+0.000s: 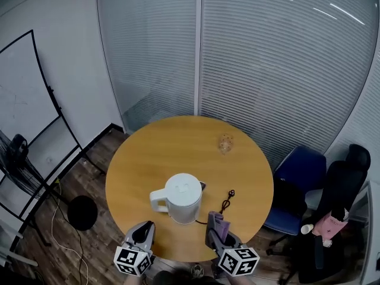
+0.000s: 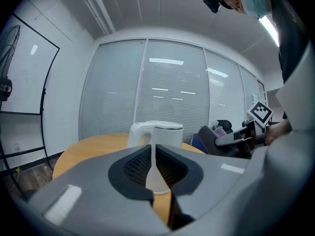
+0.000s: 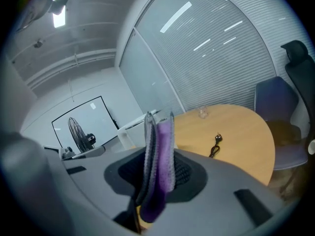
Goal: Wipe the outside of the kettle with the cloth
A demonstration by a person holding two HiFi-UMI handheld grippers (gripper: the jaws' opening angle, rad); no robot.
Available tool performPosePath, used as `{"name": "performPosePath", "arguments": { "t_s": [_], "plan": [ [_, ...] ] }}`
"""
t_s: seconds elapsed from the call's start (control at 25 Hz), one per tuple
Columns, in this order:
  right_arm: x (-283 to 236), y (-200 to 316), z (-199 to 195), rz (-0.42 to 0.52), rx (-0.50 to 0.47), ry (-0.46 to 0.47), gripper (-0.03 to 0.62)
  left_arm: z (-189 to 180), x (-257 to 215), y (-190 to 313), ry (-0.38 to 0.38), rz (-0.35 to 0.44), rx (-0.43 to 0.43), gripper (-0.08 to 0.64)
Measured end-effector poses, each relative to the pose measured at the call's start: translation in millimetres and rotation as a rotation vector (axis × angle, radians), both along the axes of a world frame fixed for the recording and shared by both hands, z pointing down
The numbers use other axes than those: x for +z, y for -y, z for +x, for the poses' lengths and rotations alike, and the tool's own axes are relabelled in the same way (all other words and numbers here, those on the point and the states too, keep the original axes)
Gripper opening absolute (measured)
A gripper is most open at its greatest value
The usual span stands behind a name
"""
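Frosted glass hung with blinds closes off a small room, where a round wooden table (image 1: 178,153) carries a white kettle (image 1: 181,198) near its front edge. The left gripper (image 2: 155,149) has its jaws clenched together with nothing between them. The kettle rises straight ahead of their tips, close but apart, its handle on their side. The right gripper (image 3: 158,127) is clamped on a folded purple cloth (image 3: 160,166), which stands up past the jaw tips and hangs below them. From these jaws the kettle sits ahead and to the left, and a black cord (image 3: 215,144) with its plug lies ahead to the right. Wiping has not begun, since the cloth is clear of the kettle wall. To do the step well, I judge, the cloth's broad face rather than its edge should meet the wall, pressed lightly and swept round in overlapping bands from lid to base. The kettle may slide or turn, so the closed left jaws could brace the handle just beyond them, and the right jaws ought to keep clear of the cord.
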State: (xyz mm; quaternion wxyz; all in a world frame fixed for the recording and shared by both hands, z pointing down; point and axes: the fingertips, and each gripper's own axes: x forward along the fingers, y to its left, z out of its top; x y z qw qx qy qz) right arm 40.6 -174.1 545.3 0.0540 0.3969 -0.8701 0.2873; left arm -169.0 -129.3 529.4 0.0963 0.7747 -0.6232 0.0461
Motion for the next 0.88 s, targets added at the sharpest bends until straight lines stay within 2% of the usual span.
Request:
{"name": "performPosePath", "arguments": {
  "t_s": [0.32, 0.4, 0.44, 0.68, 0.88],
  "plan": [
    [-2, 14, -12, -0.003, 0.085, 0.006, 0.101, -20, -1, 42, 0.002, 0.018, 0.050, 0.030],
    [-3, 14, -17, 0.000, 0.130, 0.010, 0.101, -26, -1, 50, -0.002, 0.017, 0.080, 0.158],
    [-3, 13, -19, 0.001, 0.153, 0.013, 0.101, -28, -1, 53, -0.002, 0.017, 0.105, 0.189],
    [-7, 13, -34, 0.005, 0.280, 0.034, 0.101, -25, -1, 71, 0.001, 0.007, 0.316, 0.240],
    [-19, 16, -45, 0.032, 0.383, 0.073, 0.101, -13, 3, 82, -0.007, -0.014, 0.475, 0.258]
  ]
}}
